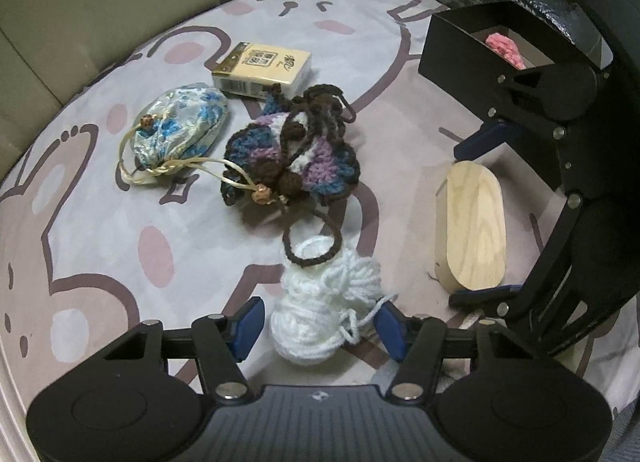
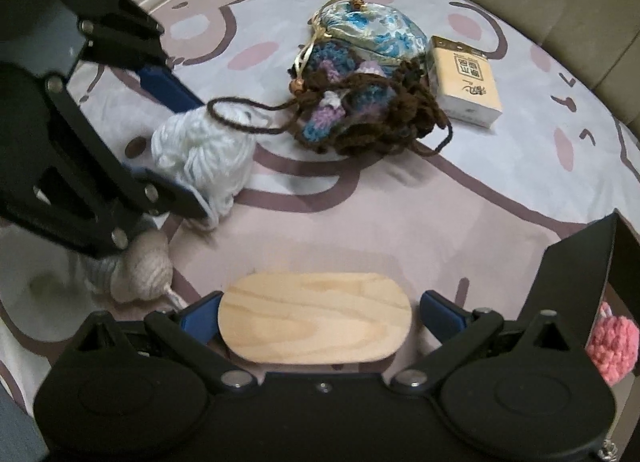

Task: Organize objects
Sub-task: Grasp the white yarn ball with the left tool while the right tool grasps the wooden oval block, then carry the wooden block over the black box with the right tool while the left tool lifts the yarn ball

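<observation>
One bed sheet (image 1: 100, 262), soft cloth printed with cartoon outlines and pink spots, carries everything. One ball of white yarn (image 1: 320, 314), loose and fluffy, lies between the blue pads of the left tool (image 1: 316, 316); its jaws stand partly apart around the ball, with a gap on the left side and the right pad at the strands, so no firm clamp shows. One oval wooden block (image 2: 316, 320), pale, smooth, with visible grain, lies flat between the pads of the right tool (image 2: 316, 318); those jaws stand apart, a small gap at each end of the block. One crocheted pouch (image 1: 296, 146), blue, purple and white with brown edging, sits mid-sheet, its brown cord looped onto the white yarn. One silky drawstring bag (image 1: 180, 130), blue floral on silver, with cream cord and wooden beads, lies beside it. One cream rectangular packet (image 1: 264, 70) lies just behind the two. One black open box (image 1: 480, 50) at the sheet's edge holds one pink knitted piece (image 1: 506, 47). One beige ball of thick cord (image 2: 146, 268) lies near the left tool, seen from the right wrist.
</observation>
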A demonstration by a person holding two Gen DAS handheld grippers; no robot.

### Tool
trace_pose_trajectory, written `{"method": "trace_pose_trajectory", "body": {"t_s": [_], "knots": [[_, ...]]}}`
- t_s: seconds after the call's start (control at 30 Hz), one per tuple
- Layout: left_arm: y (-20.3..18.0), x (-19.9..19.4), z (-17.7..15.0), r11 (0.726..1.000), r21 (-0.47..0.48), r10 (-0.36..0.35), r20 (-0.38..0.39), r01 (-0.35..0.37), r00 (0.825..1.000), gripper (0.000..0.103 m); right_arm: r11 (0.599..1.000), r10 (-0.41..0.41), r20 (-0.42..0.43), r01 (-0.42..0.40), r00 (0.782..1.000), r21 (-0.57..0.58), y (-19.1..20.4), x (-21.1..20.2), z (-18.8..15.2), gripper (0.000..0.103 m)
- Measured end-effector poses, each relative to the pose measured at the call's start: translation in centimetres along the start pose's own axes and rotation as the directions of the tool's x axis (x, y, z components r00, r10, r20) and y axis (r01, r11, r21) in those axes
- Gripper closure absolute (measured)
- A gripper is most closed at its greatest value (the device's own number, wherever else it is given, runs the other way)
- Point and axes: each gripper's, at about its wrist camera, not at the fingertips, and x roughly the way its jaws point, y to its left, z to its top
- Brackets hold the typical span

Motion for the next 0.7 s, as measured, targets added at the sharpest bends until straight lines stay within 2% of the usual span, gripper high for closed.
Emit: {"method": "trace_pose_trajectory", "body": {"t_s": [0.07, 0.17, 0.27, 0.37, 0.53, 0.7], "knots": [[0.0, 0.3, 0.1, 1.0, 0.0, -0.001, -0.01, 0.001, 1.0, 0.047, 1.0, 0.006, -0.007, -0.006, 1.0, 0.013, -0.2, 0.3, 0.1, 0.0], [0.1, 0.8, 0.2, 1.0, -0.009, -0.008, -0.026, 0.008, 1.0, 0.059, 1.0, 0.011, -0.013, -0.011, 1.0, 0.02, -0.2, 0.4, 0.1, 0.0], [0.1, 0.8, 0.4, 1.0, -0.019, -0.016, -0.024, 0.016, 1.0, 0.063, 1.0, 0.006, -0.012, -0.006, 1.0, 0.023, -0.2, 0.5, 0.1, 0.002], [0.1, 0.7, 0.5, 0.999, -0.03, -0.024, -0.022, 0.023, 0.999, 0.066, 1.0, 0.017, -0.004, -0.017, 1.0, 0.02, 0.0, 0.3, 0.1, 0.009], [-0.2, 0.5, 0.3, 1.0, -0.012, -0.014, -0.028, 0.014, 1.0, 0.068, 0.999, 0.005, -0.019, -0.004, 1.0, 0.031, 0.3, 0.1, 0.4, 0.009], [-0.3, 0.1, 0.1, 0.999, -0.018, -0.036, -0.026, 0.035, 0.999, 0.068, 0.996, -0.006, 0.02, 0.004, 1.0, 0.088, -0.4, -1.2, 0.6, 0.009]]}}
